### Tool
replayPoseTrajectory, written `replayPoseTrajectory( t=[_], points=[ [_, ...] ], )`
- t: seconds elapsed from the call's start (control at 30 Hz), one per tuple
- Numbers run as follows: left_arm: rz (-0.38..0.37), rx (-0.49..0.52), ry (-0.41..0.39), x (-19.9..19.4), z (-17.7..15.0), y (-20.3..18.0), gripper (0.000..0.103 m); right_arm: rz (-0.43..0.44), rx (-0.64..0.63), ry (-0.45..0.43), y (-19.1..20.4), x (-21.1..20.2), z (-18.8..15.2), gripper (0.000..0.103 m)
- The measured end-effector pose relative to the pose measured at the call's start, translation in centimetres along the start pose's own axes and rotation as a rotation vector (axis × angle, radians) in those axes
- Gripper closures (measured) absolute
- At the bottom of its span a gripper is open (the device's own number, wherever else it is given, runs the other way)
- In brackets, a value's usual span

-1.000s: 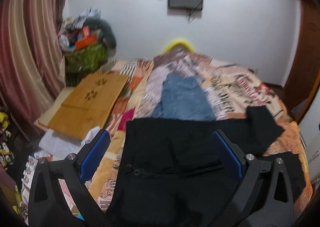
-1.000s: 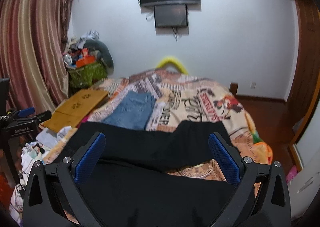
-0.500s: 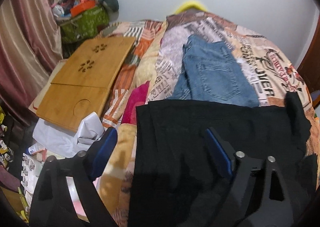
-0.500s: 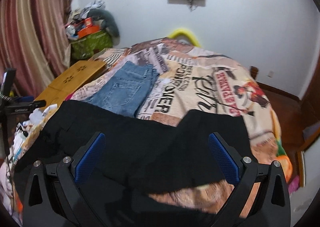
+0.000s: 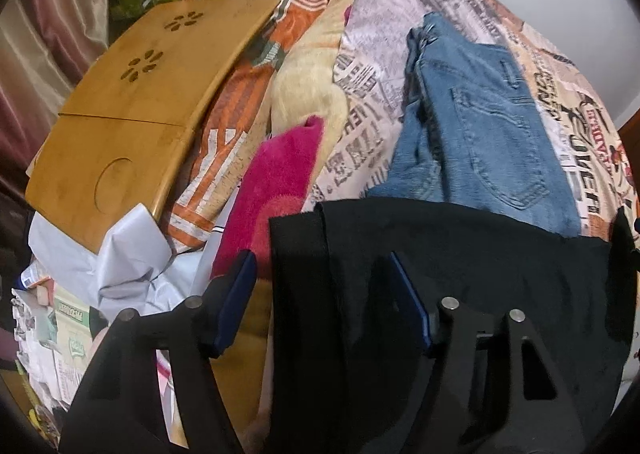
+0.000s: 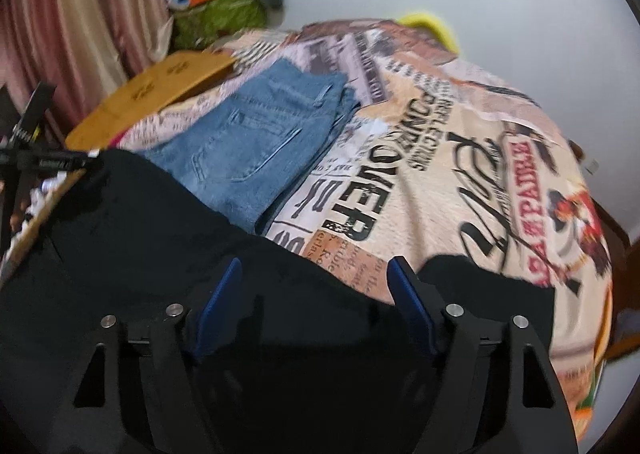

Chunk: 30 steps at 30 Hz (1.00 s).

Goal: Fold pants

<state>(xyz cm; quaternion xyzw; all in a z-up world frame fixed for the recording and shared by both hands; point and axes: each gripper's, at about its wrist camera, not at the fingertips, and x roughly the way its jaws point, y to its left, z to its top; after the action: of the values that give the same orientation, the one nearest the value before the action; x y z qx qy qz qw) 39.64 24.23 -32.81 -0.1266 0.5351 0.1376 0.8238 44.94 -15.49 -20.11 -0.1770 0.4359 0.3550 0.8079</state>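
while the black pants (image 5: 460,274) lie spread across the near edge of the bed (image 5: 360,93) with no finished fold showing from the left wrist, most of the job looks undone — folded blue jeans (image 5: 472,121) sit just beyond, and the left gripper (image 5: 324,294) hovers low, tilted down, jaws wide and empty astride the pants' left edge. from the right wrist, the right gripper (image 6: 314,302) hangs over the dark cloth's far edge — jaws apart, nothing pinched, pointing toward the printed bedspread (image 6: 460,173).
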Motion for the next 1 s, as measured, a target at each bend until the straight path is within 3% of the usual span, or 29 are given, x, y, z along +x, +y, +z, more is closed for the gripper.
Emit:
replayPoseTrajectory(
  t=[0.27, 0.37, 0.43, 0.5, 0.7, 0.97, 1.0],
  points=[
    [-0.056, 0.004, 0.013, 1.4, 1.1, -0.5, 0.036, 0.059, -0.049, 0.190, -0.2, 5.7, -0.4, 0.032],
    [-0.064, 0.007, 0.017, 1.6, 1.2, -0.6, 0.040, 0.045, -0.065, 0.184, 0.2, 6.2, -1.1, 0.032],
    [-0.059, 0.013, 0.024, 1.8, 1.3, -0.5, 0.050, 0.057, -0.059, 0.180, 0.1, 6.1, -1.2, 0.038],
    [-0.066, 0.009, 0.026, 1.7, 1.5, -0.4, 0.063, 0.058, -0.065, 0.178, 0.2, 5.9, -1.2, 0.054],
    [-0.067, 0.016, 0.019, 1.1, 1.4, -0.5, 0.076, 0.054, -0.110, 0.164, 1.3, 5.7, -1.6, 0.089],
    [-0.048, 0.023, -0.030, -1.0, 0.6, -0.6, 0.083, -0.049, -0.171, 0.100, 2.9, 5.1, -2.2, 0.096],
    [-0.023, 0.033, -0.048, -1.6, 0.6, -0.7, 0.094, -0.057, -0.173, 0.093, 2.9, 4.9, -2.3, 0.097]
  ],
)
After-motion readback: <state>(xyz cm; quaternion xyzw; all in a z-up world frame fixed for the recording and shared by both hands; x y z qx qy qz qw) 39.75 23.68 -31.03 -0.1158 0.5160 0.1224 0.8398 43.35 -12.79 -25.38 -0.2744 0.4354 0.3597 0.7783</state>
